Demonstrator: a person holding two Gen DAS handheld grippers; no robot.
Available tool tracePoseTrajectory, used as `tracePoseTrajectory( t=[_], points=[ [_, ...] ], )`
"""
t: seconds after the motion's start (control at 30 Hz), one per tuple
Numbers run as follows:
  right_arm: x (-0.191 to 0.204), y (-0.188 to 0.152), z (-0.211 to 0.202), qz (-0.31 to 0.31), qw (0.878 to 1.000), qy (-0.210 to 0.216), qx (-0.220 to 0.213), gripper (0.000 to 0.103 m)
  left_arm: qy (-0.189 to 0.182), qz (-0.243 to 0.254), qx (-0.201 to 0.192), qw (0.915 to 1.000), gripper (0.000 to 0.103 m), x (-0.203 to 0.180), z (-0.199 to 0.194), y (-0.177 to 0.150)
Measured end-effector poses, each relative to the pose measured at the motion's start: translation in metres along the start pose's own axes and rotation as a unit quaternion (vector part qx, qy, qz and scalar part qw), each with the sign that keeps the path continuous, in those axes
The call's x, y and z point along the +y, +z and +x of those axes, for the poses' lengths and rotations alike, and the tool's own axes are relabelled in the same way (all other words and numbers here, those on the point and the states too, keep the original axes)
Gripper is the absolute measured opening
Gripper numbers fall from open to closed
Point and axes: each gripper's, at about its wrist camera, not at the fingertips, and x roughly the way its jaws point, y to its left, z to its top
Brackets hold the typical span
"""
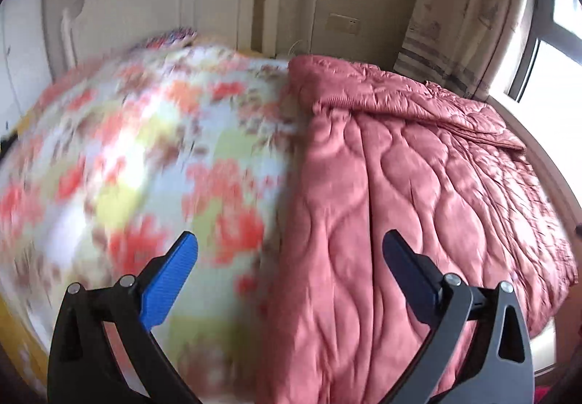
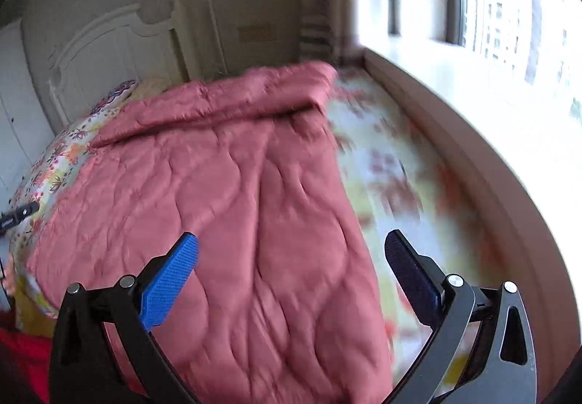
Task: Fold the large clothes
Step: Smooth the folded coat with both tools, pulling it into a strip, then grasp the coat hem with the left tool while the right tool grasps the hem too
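A pink quilted comforter [image 1: 407, 186] lies folded lengthwise on the bed, over a floral sheet [image 1: 145, 156]. Its far end is turned back in a thick fold. In the right wrist view the comforter [image 2: 225, 207] fills the middle, with the floral sheet [image 2: 403, 186] bare to its right. My left gripper [image 1: 291, 258] is open and empty above the comforter's left edge. My right gripper [image 2: 291, 258] is open and empty above the comforter's near right part. The tip of the left gripper [image 2: 22, 215] shows at the far left of the right wrist view.
A white headboard [image 1: 152, 0] stands at the far end of the bed. A patterned pillow [image 2: 116, 95] lies by it. A window sill [image 2: 473, 135] and window [image 2: 509, 15] run along the right side. A curtain [image 1: 454, 11] hangs in the corner. Red cloth [image 2: 25, 353] lies at lower left.
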Motion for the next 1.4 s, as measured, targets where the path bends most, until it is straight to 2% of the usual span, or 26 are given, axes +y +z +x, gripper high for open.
tracePoseTrajectory(
  t=[0.1,0.23,0.33,0.5,0.57,0.63,0.67,0.83,0.87,0.93,1.07,1.13,1.27,1.33,1.4],
  points=[
    [-0.012,-0.018,-0.004,0.01,1.0,-0.012,0.013,0.098,0.013,-0.014,0.018,0.9996,0.101,0.011,-0.009,-0.03],
    [-0.029,-0.046,-0.015,0.038,0.999,-0.012,0.013,0.098,0.006,-0.028,0.031,0.9991,0.101,0.022,-0.016,-0.052],
    [-0.041,-0.058,-0.012,0.055,0.998,-0.001,0.021,0.098,0.019,-0.024,0.039,0.9988,0.101,0.024,-0.015,-0.062],
    [-0.044,-0.07,-0.006,0.081,0.995,0.042,0.027,0.096,0.012,-0.035,0.041,0.9985,0.101,0.029,-0.015,-0.065],
    [-0.039,-0.07,-0.007,0.075,0.996,0.05,0.021,0.09,0.012,-0.033,0.042,0.9985,0.101,0.029,-0.015,-0.064],
    [-0.034,-0.07,-0.007,0.062,0.997,0.052,0.02,0.073,0.011,-0.035,0.043,0.9984,0.101,0.03,-0.014,-0.065],
    [-0.032,-0.07,-0.007,0.058,0.996,0.06,0.022,0.069,0.008,-0.036,0.043,0.9984,0.101,0.03,-0.013,-0.067],
    [-0.033,-0.072,-0.009,0.059,0.996,0.066,0.021,0.057,0.009,-0.029,0.051,0.9982,0.101,0.025,-0.01,-0.072],
    [-0.033,-0.072,-0.009,0.056,0.996,0.065,0.022,0.052,0.008,-0.027,0.051,0.9983,0.101,0.024,-0.01,-0.072],
    [-0.038,-0.071,-0.01,0.052,0.997,0.059,0.028,0.051,0.005,-0.026,0.051,0.9983,0.101,0.025,-0.011,-0.072],
    [-0.042,-0.071,-0.01,0.049,0.995,0.076,0.028,0.052,0.003,-0.017,0.058,0.9982,0.101,0.021,-0.008,-0.072],
    [-0.041,-0.071,-0.01,0.055,0.995,0.08,0.026,0.053,-0.019,-0.009,0.063,0.9978,0.101,0.012,-0.006,-0.07],
    [-0.025,-0.072,-0.007,0.034,0.994,0.097,0.027,0.053,0.001,0.007,0.066,0.9978,0.101,0.002,0.0,-0.069],
    [-0.021,-0.071,-0.006,0.032,0.994,0.104,0.026,0.049,-0.005,-0.002,0.069,0.9976,0.1,0.003,-0.001,-0.067],
    [-0.023,-0.071,-0.005,0.04,0.993,0.109,0.025,0.038,-0.016,-0.007,0.07,0.9974,0.099,0.006,-0.001,-0.066]
  ],
)
